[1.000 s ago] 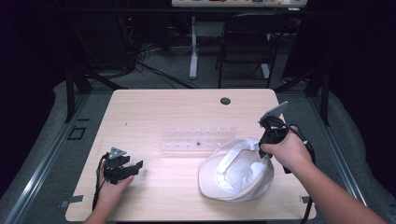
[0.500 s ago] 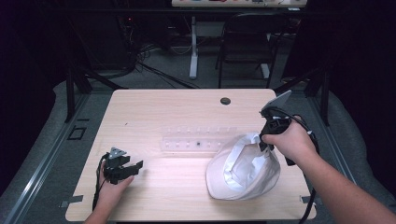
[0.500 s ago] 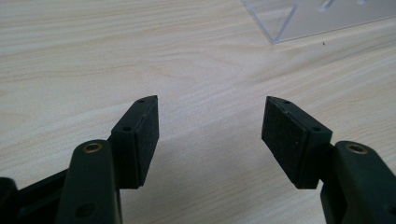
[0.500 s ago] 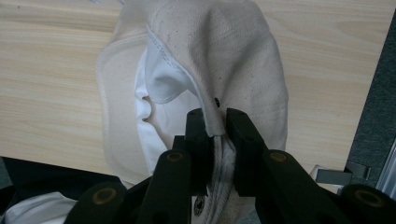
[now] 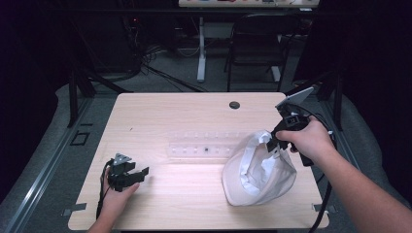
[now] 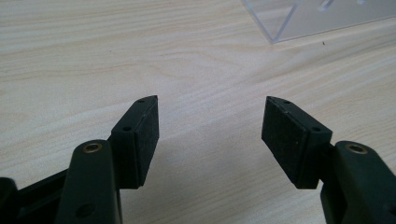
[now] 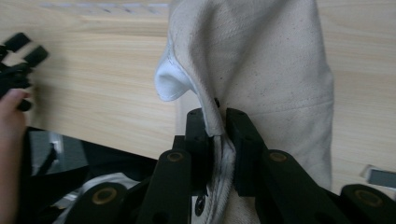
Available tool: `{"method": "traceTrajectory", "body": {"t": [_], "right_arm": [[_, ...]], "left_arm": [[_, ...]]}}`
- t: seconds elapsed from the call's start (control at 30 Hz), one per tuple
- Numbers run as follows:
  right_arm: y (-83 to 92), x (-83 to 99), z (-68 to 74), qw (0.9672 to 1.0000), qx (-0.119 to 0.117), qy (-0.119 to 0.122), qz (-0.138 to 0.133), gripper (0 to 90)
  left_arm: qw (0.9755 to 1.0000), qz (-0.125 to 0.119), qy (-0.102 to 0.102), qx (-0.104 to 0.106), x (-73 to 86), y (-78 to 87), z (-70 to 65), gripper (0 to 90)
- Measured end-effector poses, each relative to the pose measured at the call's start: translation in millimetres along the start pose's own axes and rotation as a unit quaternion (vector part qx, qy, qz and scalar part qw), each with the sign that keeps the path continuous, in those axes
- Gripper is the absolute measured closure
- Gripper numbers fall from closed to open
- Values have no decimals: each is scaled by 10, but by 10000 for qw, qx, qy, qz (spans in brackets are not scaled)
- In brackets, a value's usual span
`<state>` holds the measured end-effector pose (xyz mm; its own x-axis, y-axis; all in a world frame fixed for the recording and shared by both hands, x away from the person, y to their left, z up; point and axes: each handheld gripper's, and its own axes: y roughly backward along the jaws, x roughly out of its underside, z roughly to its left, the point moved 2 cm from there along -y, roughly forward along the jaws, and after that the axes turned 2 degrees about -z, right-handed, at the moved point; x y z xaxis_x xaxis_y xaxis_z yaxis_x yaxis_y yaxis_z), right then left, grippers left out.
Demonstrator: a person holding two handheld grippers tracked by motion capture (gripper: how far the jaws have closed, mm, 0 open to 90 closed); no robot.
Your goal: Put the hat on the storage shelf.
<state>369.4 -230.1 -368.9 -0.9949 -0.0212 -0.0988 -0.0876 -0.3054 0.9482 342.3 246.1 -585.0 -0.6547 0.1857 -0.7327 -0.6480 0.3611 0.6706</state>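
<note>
Light wooden table [image 5: 194,194]: right gripper [image 5: 275,141], clenched on cream fabric cap [image 5: 262,177], has lifted its edge; left gripper [image 5: 137,174] released, idle near-left.

Your right gripper [image 5: 273,141] has come up off the table [image 5: 194,111] since a second ago, and it has taken the cap [image 5: 260,174] with it. A second ago the cap lay flat and round on the wood with its white inside facing up. Now its gripped edge is pulled high and the cloth hangs down from your pinch in a longer, folded shape, its lower part near the table. Your right hand [image 5: 306,141] sits higher in the high view too.
</note>
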Motion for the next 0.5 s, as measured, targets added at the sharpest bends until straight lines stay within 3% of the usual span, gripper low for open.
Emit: {"method": "traceTrajectory", "body": {"t": [0.03,0.3,0.5], "right_arm": [[-1,3,-7,9998,-165,-104,-74,797],[44,9,-80,9960,-816,-354,11,797],[83,17,-103,9889,-1383,-543,-47,799]], "left_arm": [[10000,1,2,3,0,0,0,370],[10000,-19,24,-8,2,-9,-7,370],[10000,-15,14,-4,3,-8,-9,370]]}}
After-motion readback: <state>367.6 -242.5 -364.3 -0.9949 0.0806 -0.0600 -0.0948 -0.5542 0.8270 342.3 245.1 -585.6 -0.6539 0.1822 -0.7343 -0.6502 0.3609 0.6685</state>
